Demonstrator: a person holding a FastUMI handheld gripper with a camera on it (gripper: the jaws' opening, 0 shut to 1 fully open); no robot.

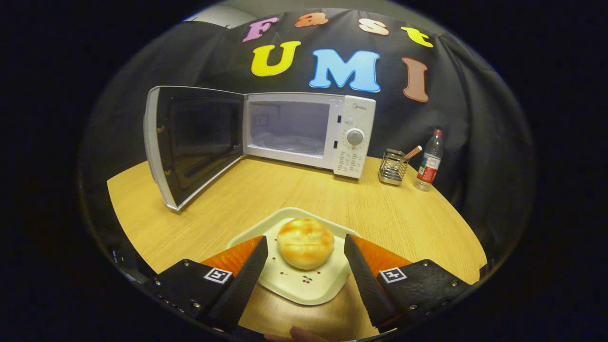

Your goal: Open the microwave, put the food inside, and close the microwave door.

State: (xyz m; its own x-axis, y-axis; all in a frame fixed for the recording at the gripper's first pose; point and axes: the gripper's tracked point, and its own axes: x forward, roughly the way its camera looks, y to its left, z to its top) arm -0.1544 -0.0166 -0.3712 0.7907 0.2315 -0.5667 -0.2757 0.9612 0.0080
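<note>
On round wood table [266,190], my claw [306,247] spread wide, straddling bun [305,242] on plate [304,285]; microwave [308,130], door [190,142] swung open, beyond; black cloth wall behind.

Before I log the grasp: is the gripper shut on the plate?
No, the gripper is open, its fingers flanking the plate with the bun.

Tongs [306,247] spread wide either side of bun [305,242]; both fingers [247,278] cover plate [304,285] side edges, so contact with plate rim not clear. Tong bodies cut off at near edge. Microwave [308,130] control-panel markings too small to tell. Open door [190,142] glass dark, hides bench [266,190] behind it. Holder [393,167] contents mostly hidden, one stick end showing. Bottle [430,161] label unreadable. Pale shape at near edge, partly cut off.
</note>
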